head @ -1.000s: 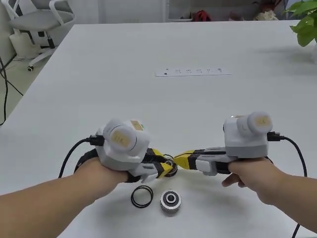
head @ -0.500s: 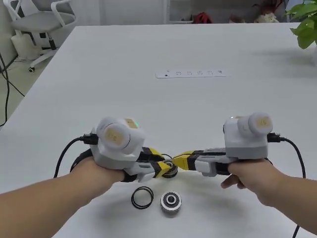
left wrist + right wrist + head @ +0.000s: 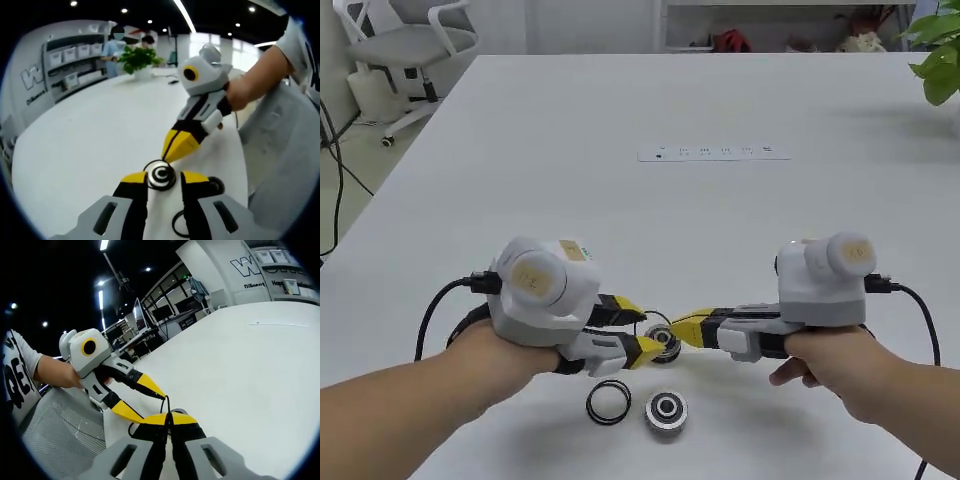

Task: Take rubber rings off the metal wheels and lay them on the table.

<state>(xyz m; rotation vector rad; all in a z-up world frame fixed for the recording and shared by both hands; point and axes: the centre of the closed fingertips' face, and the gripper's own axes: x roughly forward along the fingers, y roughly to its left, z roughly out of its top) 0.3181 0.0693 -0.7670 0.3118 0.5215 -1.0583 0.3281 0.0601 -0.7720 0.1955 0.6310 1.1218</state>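
Nearest the person, a loose rubber ring (image 3: 608,402) lay flat on the tabletop (image 3: 620,210), just beside a bare metal wheel (image 3: 666,409). That wheel looked finished, its ring off and laid down.

Just beyond the pair, the left gripper (image 3: 164,179) had its jaws clamped on either side of a second wheel (image 3: 161,174). The right gripper (image 3: 169,416) met it from the opposite side. Its jaws were closed on a thin black loop (image 3: 166,401), by the look of it that wheel's own ring, pinched at the rim. How much of the loop had come clear of the wheel could not be told.

I judged the work at about the midpoint for these two wheels. The pinched ring was not yet free and was still to be laid beside the first.

Farther off, a power strip (image 3: 713,153) lay in the middle of the tabletop.
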